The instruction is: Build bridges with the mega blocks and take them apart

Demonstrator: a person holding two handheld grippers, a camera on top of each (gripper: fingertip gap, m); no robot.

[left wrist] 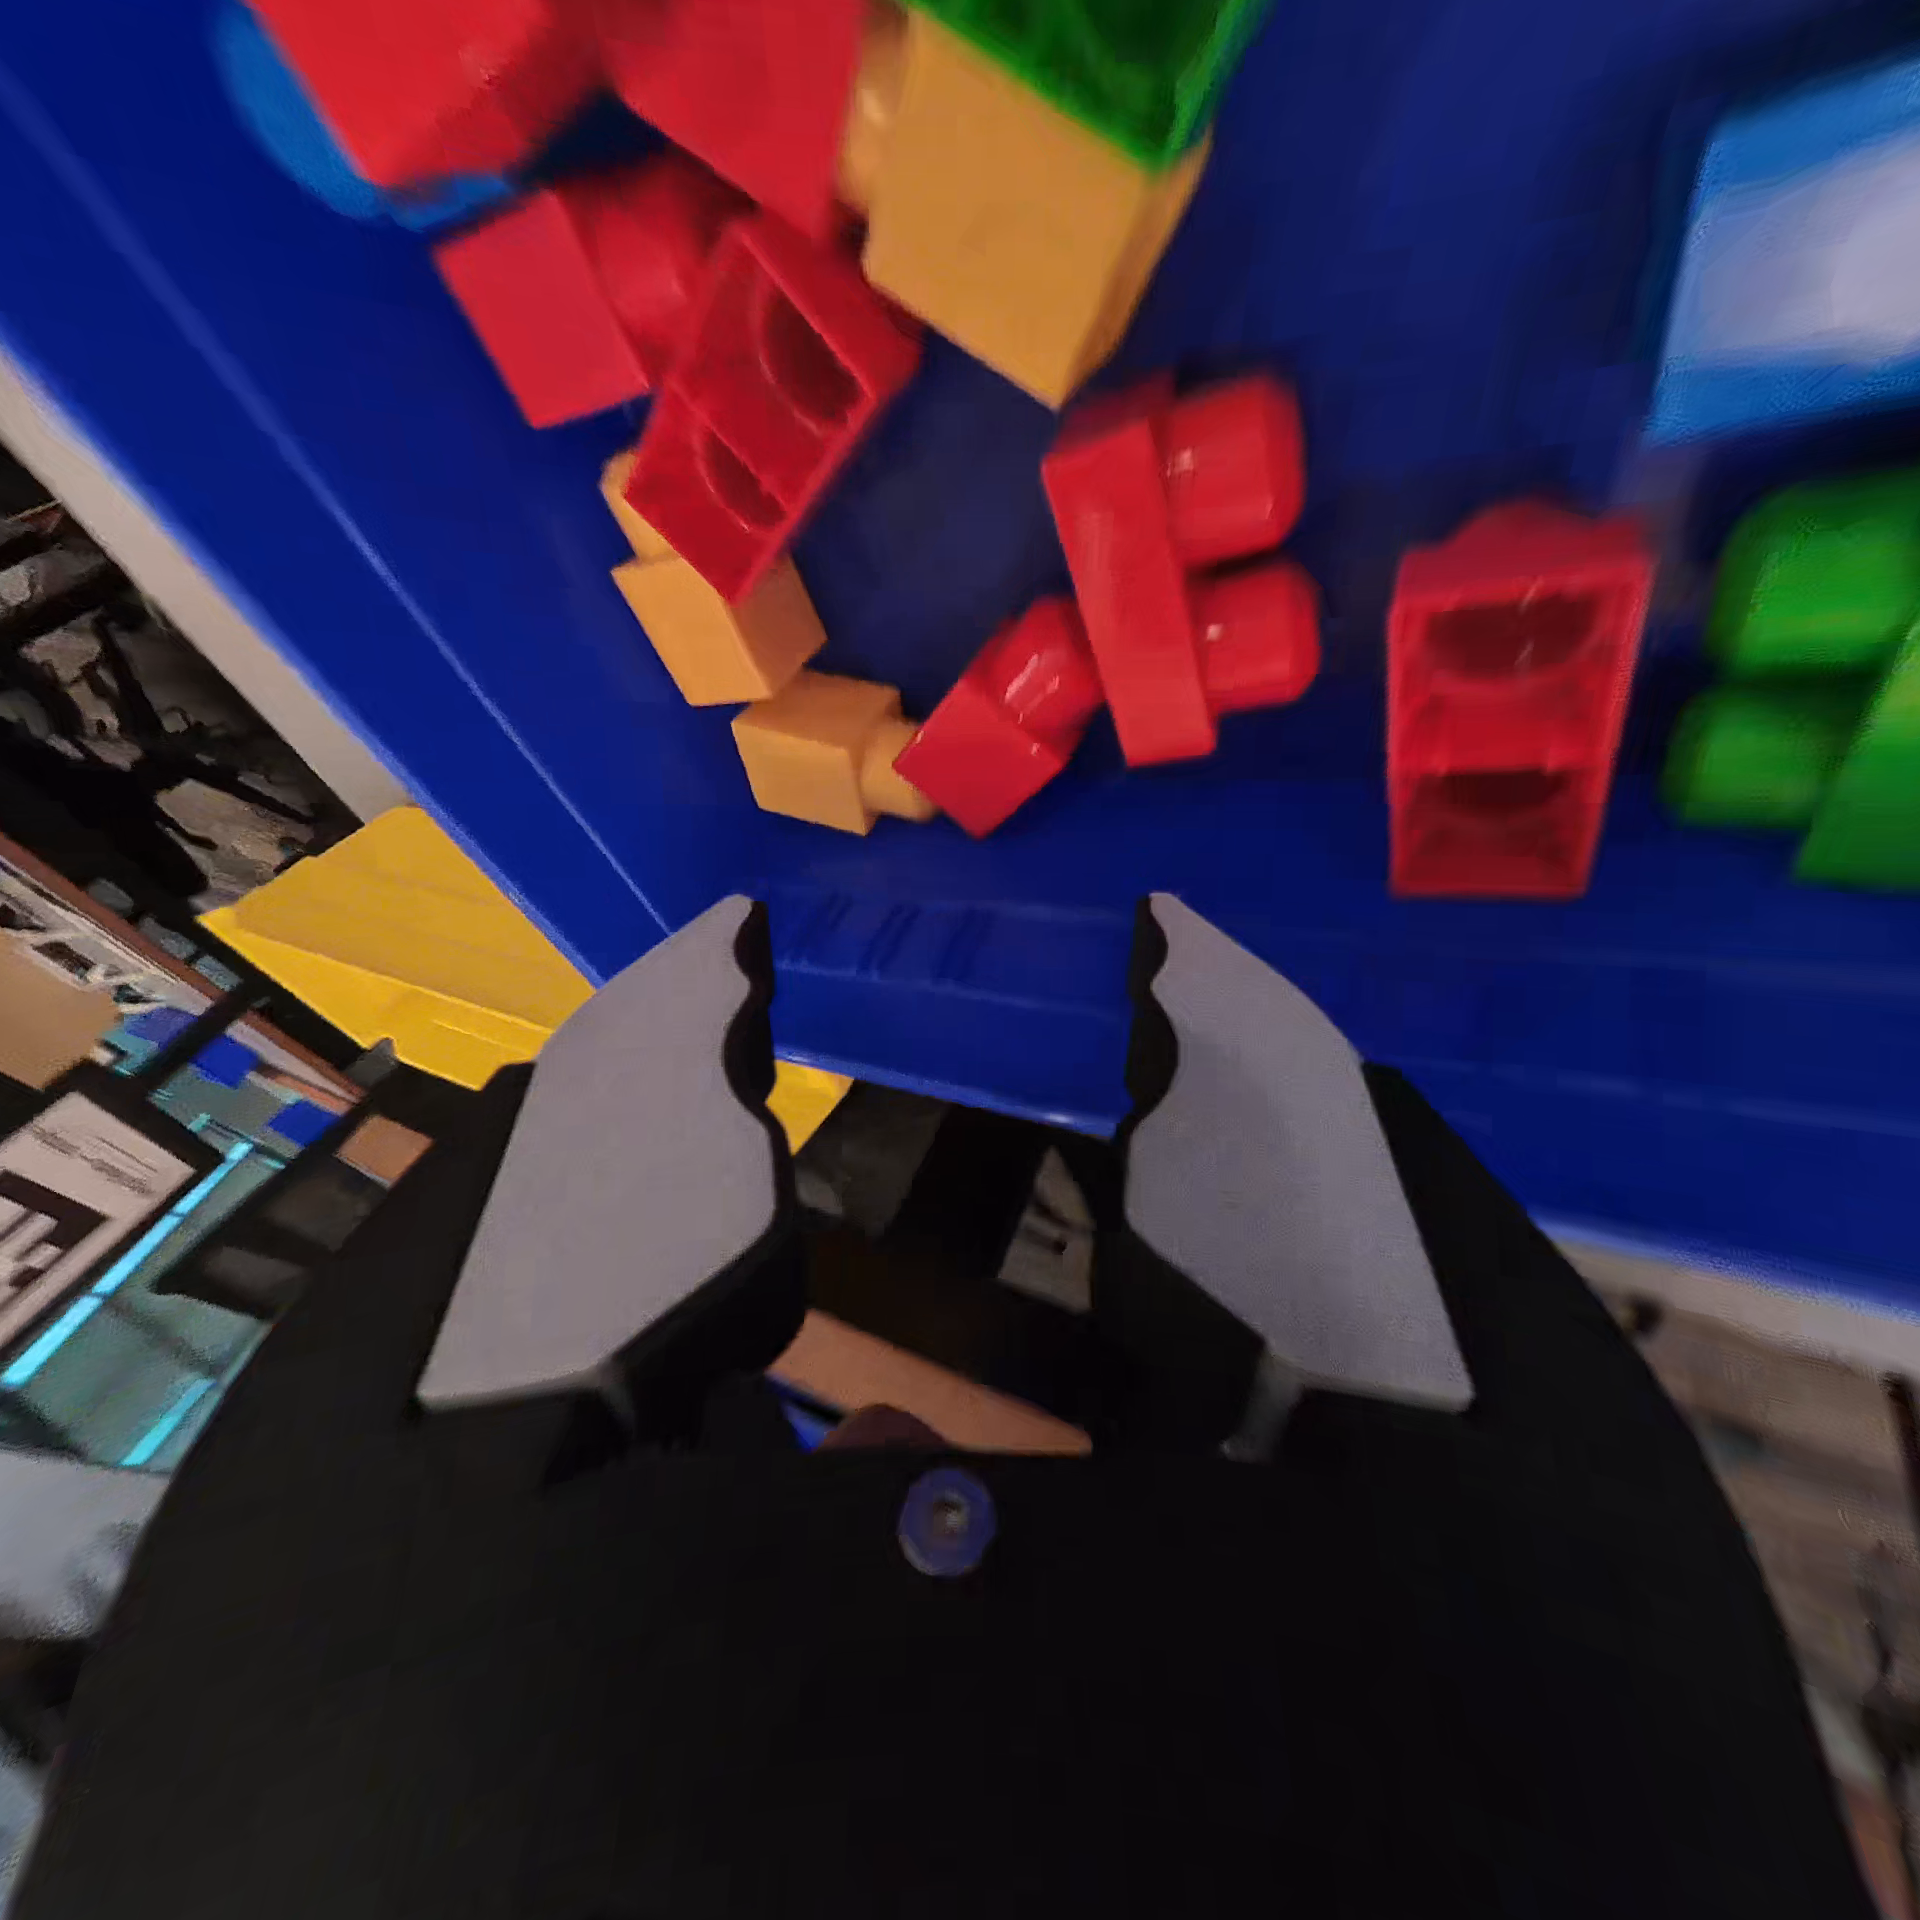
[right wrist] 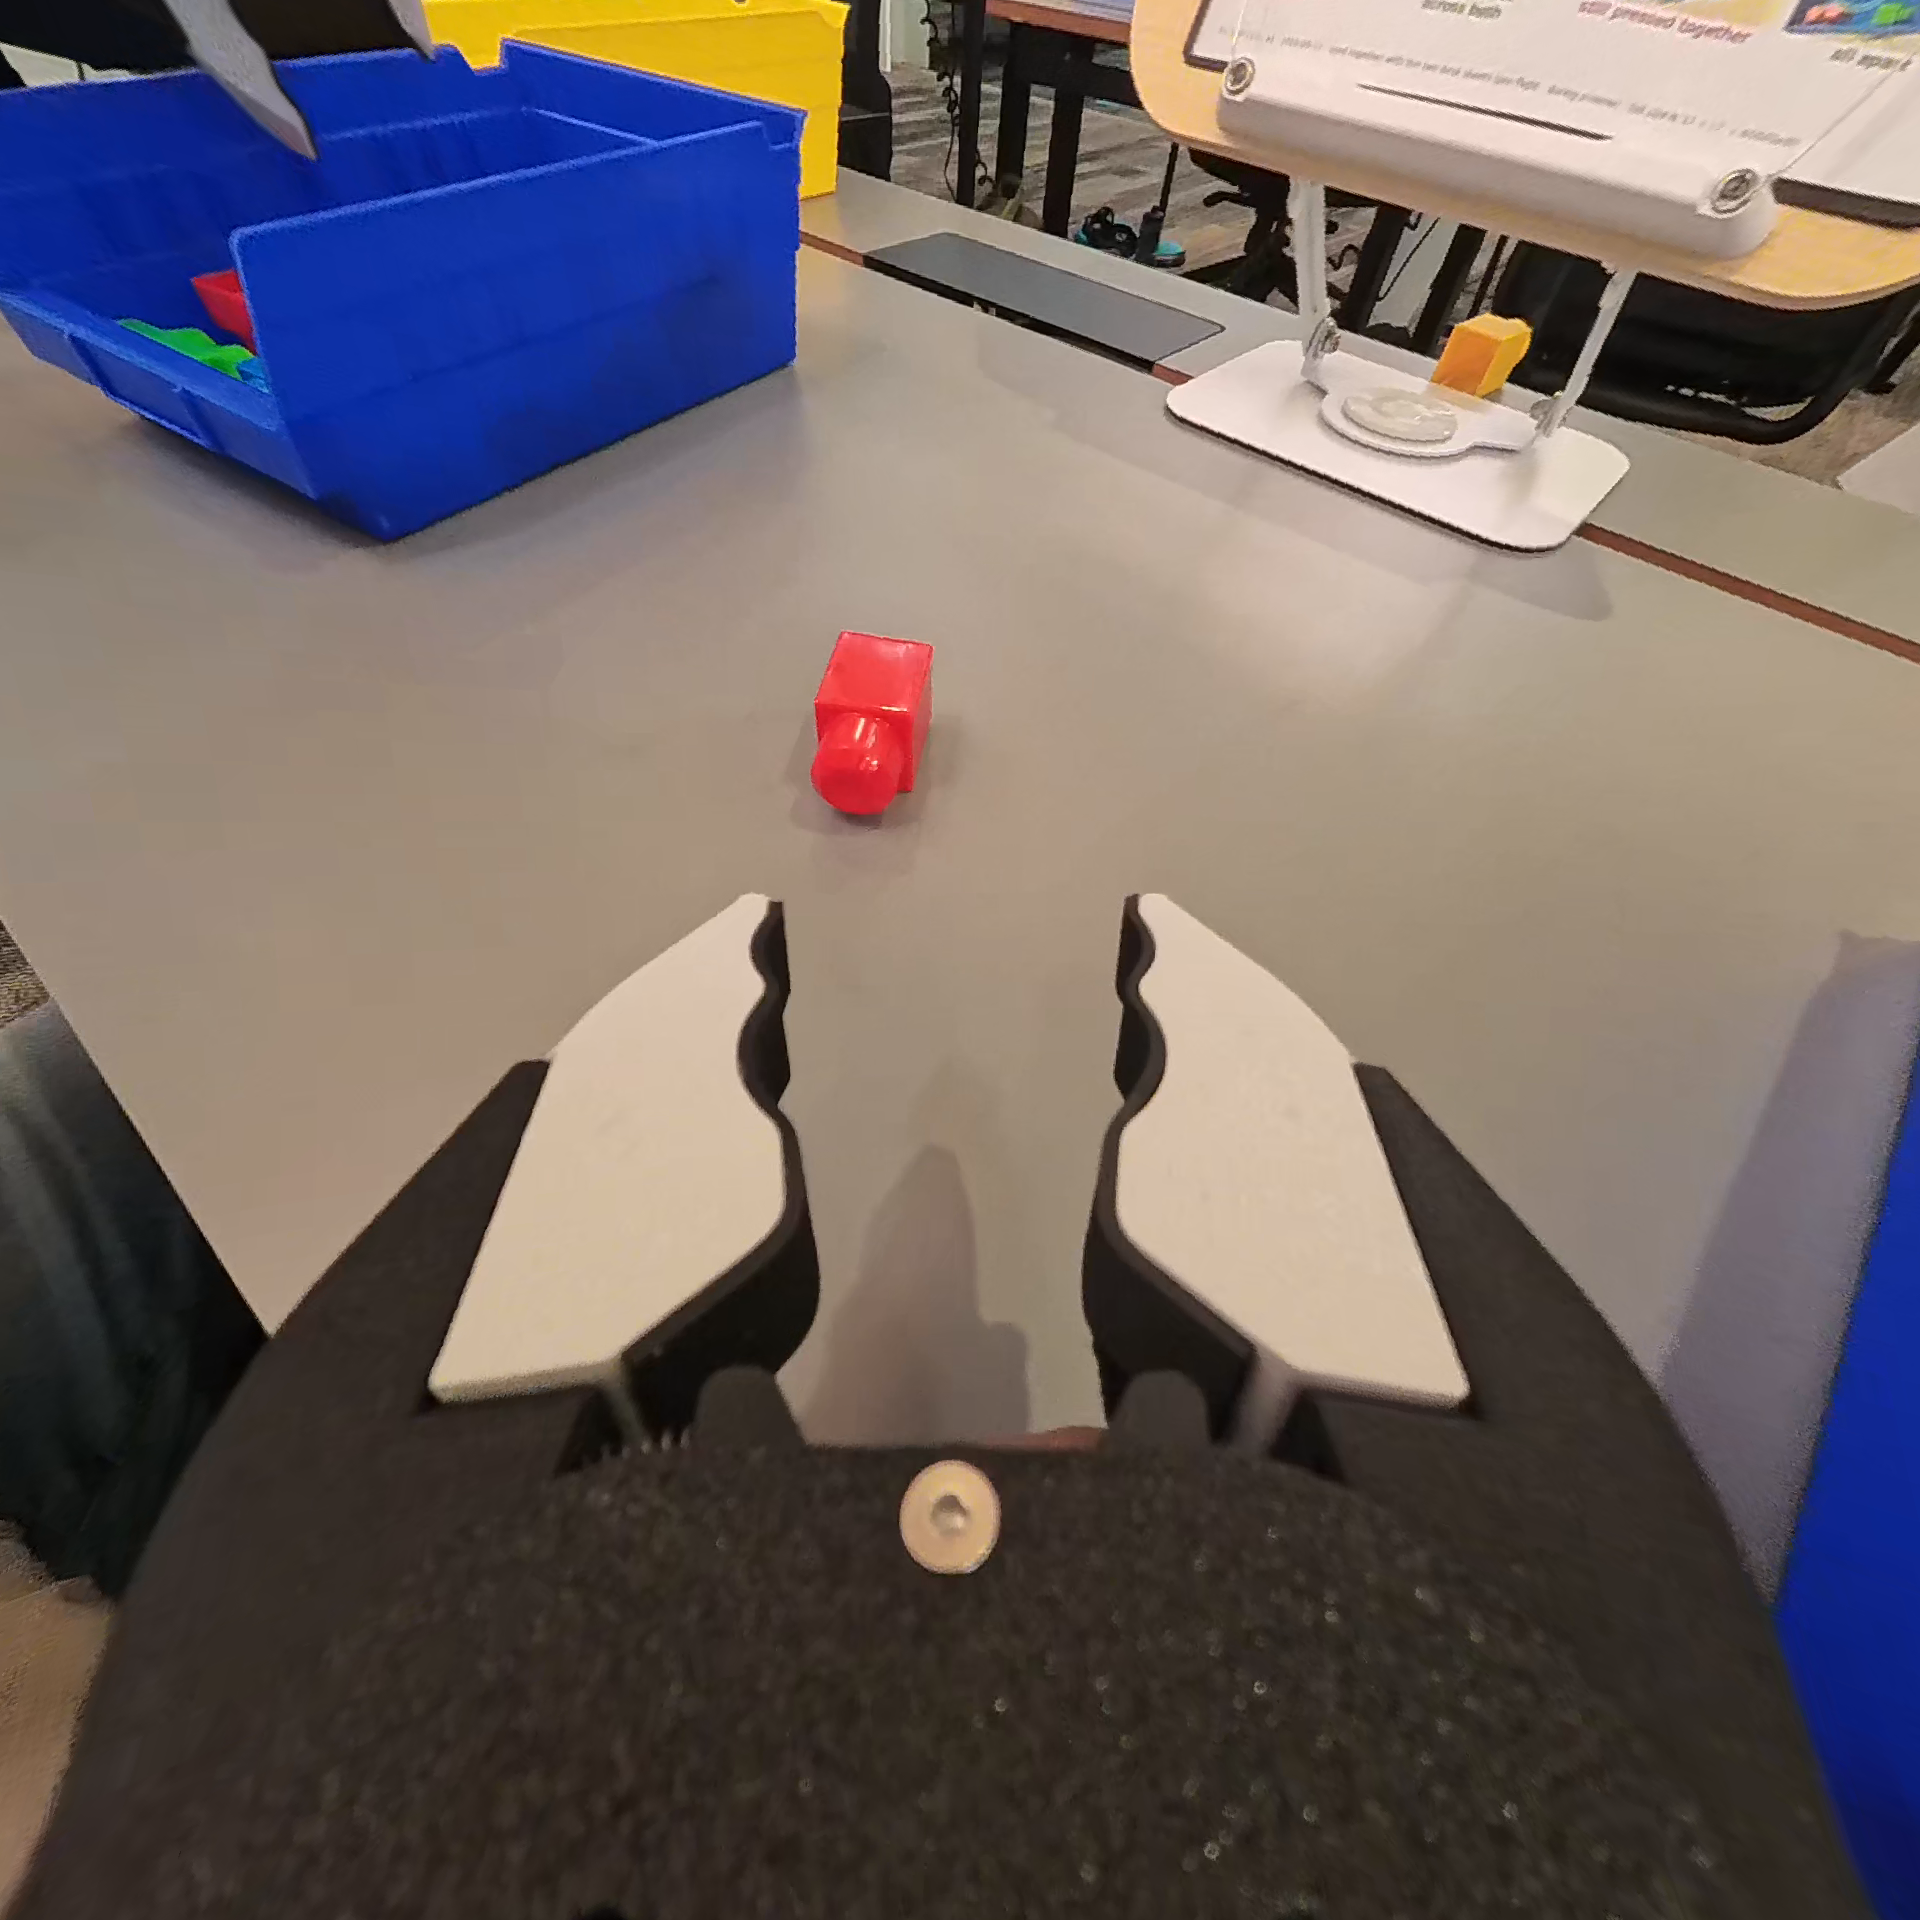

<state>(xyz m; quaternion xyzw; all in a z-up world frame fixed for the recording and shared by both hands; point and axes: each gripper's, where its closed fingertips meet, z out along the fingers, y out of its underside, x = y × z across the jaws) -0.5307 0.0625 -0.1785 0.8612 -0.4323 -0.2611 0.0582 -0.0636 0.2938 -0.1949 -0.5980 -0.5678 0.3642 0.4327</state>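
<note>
Presently: gathering stage, it seems. Left gripper (left wrist: 951, 1013), spread and empty, above blue bin (left wrist: 1351, 1039) of blurred blocks (left wrist: 1132, 582) at 12 o'clock. Right gripper (right wrist: 951, 1013), spread and empty; red block (right wrist: 873, 717) on table (right wrist: 416, 727) at 12 o'clock, next needing approach and a pinch.

two blue plastic bins: one (right wrist: 499, 343) on the grey table at left holding blocks, one (right wrist: 1860, 1558) only an edge at right; one yellow plastic bin (right wrist: 675, 52) behind the first. loose on the table: one red single-stud plastic block (right wrist: 873, 717); on the white stand base (right wrist: 1455, 468), one orange plastic block (right wrist: 1481, 353). inside the bin, left wrist view, blurred: at least six red blocks (left wrist: 1517, 707), three orange blocks (left wrist: 717, 634), two green blocks (left wrist: 1808, 665); exact totals cannot be told.
</note>
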